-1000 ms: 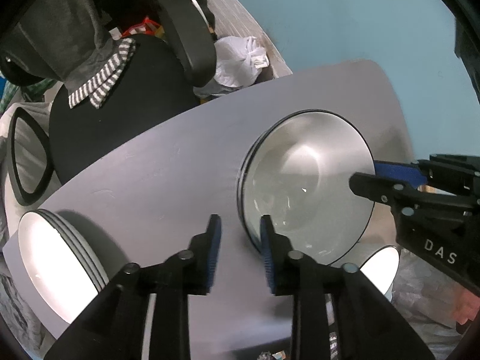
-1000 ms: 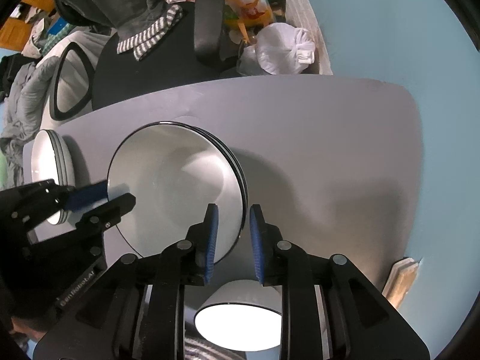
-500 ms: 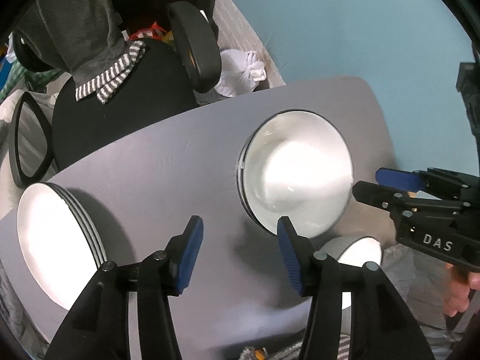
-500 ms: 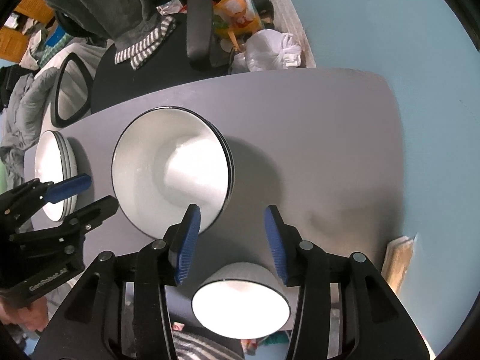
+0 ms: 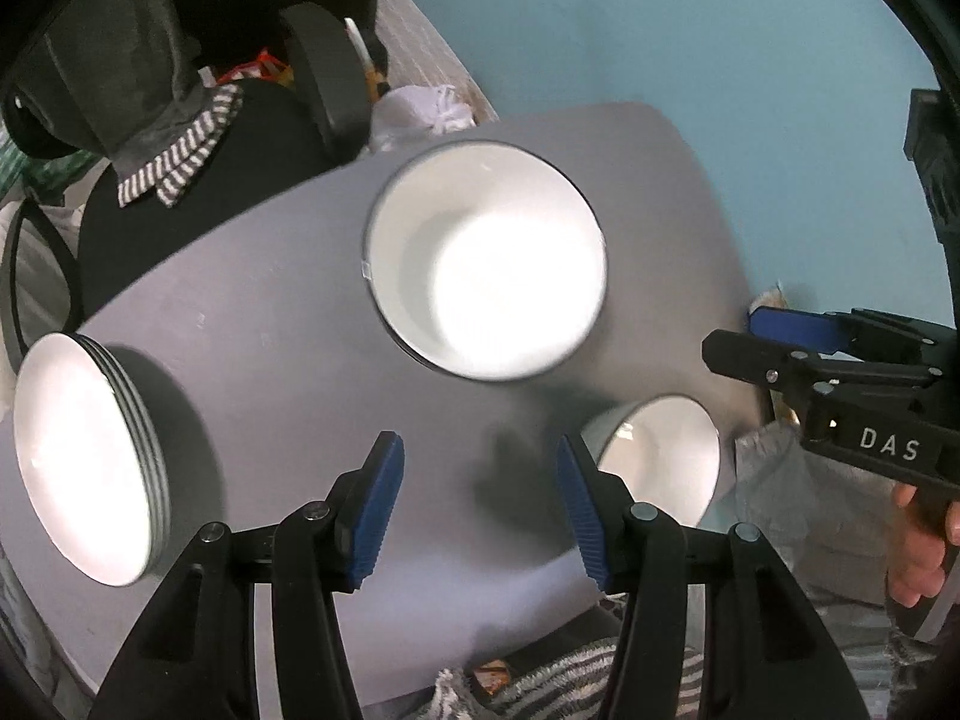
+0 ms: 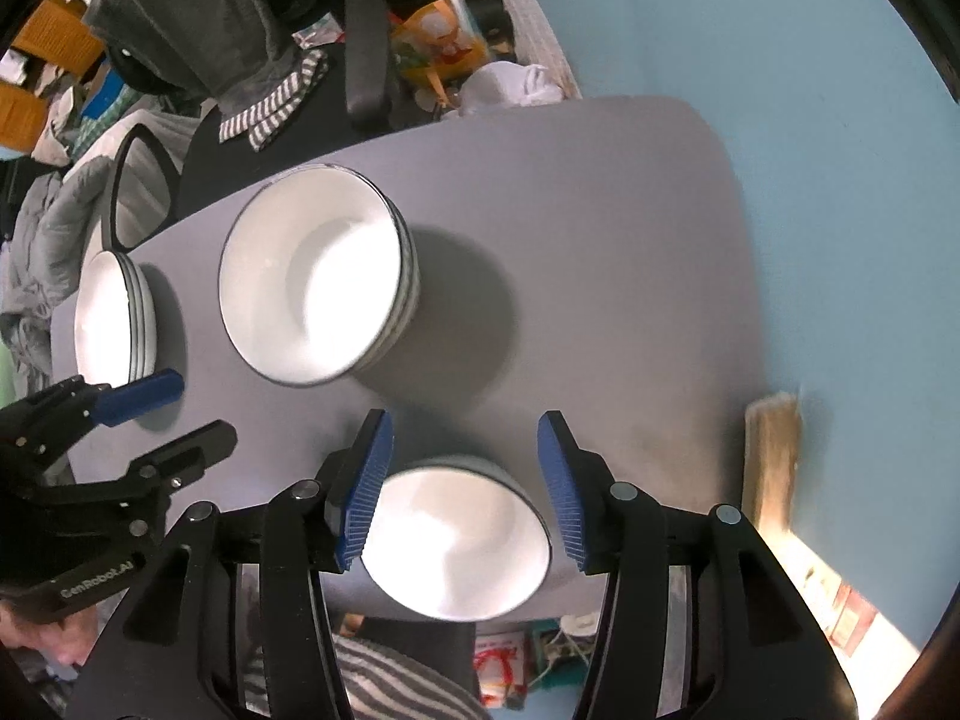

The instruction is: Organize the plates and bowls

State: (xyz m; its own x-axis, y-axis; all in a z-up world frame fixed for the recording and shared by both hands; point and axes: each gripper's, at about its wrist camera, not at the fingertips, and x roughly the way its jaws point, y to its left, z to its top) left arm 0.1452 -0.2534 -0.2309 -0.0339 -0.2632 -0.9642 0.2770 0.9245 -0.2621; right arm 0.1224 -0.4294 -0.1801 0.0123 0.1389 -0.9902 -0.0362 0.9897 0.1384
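A stack of large white bowls with dark rims [image 5: 486, 264] [image 6: 312, 282] stands in the middle of the grey table [image 5: 270, 324] [image 6: 600, 240]. A stack of white plates [image 5: 90, 456] [image 6: 114, 318] stands at the table's left end. A smaller white bowl [image 5: 660, 456] [image 6: 456, 540] sits at the near edge. My left gripper [image 5: 477, 504] [image 6: 168, 408] is open and empty above the table, between the plates and the small bowl. My right gripper [image 6: 465, 480] [image 5: 744, 336] is open and empty, raised over the small bowl.
A black office chair [image 5: 198, 192] [image 6: 270, 138] draped with a grey garment and a striped cloth stands beyond the table. A white bag [image 6: 516, 84] lies by the blue wall [image 6: 780, 90]. A wooden piece [image 6: 774, 444] leans at the table's right end.
Both grippers have opened from the rim of the large bowl stack and pulled back and up. The small bowl now shows between my right fingers.
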